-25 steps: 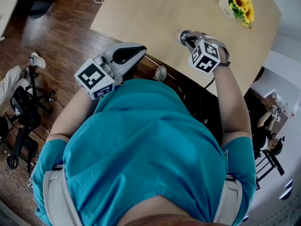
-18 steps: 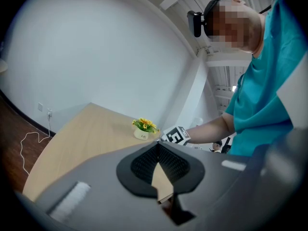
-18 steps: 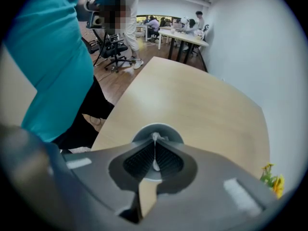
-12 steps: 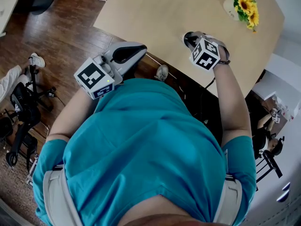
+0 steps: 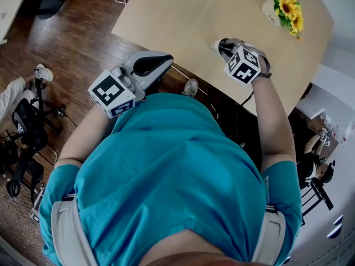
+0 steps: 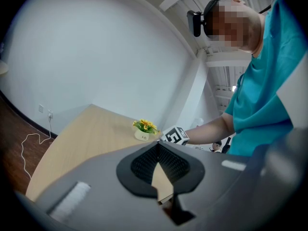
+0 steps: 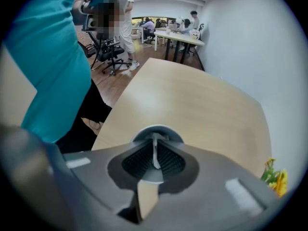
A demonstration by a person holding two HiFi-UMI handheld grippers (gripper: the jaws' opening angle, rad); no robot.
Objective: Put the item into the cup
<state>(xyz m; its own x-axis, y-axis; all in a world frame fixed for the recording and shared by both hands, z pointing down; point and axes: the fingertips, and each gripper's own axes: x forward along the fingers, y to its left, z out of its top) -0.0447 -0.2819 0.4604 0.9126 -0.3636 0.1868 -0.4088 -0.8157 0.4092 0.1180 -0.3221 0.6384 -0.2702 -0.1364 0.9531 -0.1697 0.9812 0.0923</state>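
My right gripper (image 7: 155,147) was pressed together on the thin pale wall of the cup (image 7: 158,130). Its own view showed that wall as a sliver between the pads, with the round rim just beyond the tips. The head view gave none of that. There the cup was only a pale bit at the gripper's tip, over the wooden table (image 5: 188,15) near its front edge, and I could not tell whether it touched the top.

My left gripper (image 6: 156,146) had its jaws pressed tip to tip with nothing between them, and I held it just off the table's near edge. Only the left gripper view showed my right marker cube (image 6: 174,135) just beside the sunflower pot (image 6: 143,130); from above, pot and cube lay well apart.

Against a second earlier, both grippers kept almost the same places. The cup's pale edge showed a little more past the right tips.
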